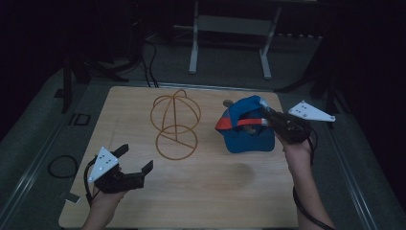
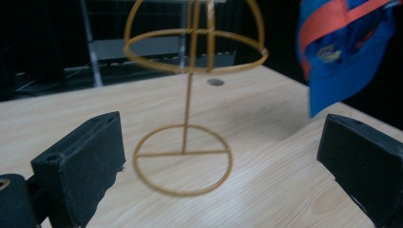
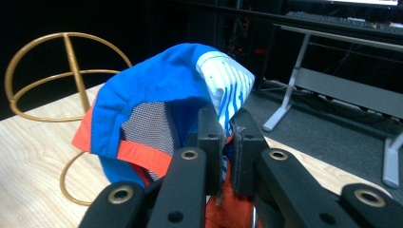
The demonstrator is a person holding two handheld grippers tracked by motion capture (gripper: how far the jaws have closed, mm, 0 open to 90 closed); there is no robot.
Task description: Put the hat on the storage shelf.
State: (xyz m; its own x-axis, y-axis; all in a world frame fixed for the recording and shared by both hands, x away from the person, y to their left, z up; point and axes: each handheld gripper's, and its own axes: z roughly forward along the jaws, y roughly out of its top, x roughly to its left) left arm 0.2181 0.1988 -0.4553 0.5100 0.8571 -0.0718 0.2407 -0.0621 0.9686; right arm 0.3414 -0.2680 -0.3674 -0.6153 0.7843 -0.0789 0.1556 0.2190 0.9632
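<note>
High view: right gripper (image 1: pixel 268 116) clamps one blue cap (image 1: pixel 246 127) off the worktop (image 1: pixel 201 191); one wire stand (image 1: pixel 175 123) sits beside its jaws.
Left gripper view: left gripper (image 2: pixel 214 156) gapes empty, stand (image 2: pixel 190 95) straight ahead, upright.
Right gripper view: jaws pinched on cap (image 3: pixel 157 95); stand (image 3: pixel 62 76) beyond it, so the right hand's nearer.

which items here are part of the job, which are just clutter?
In the job:
- blue cap, clamped in the right claw, lifted off the table
- gold wire hat stand
- left claw, open, empty

Lying about:
- cable loop on the floor
- metal frame behind the table
</note>
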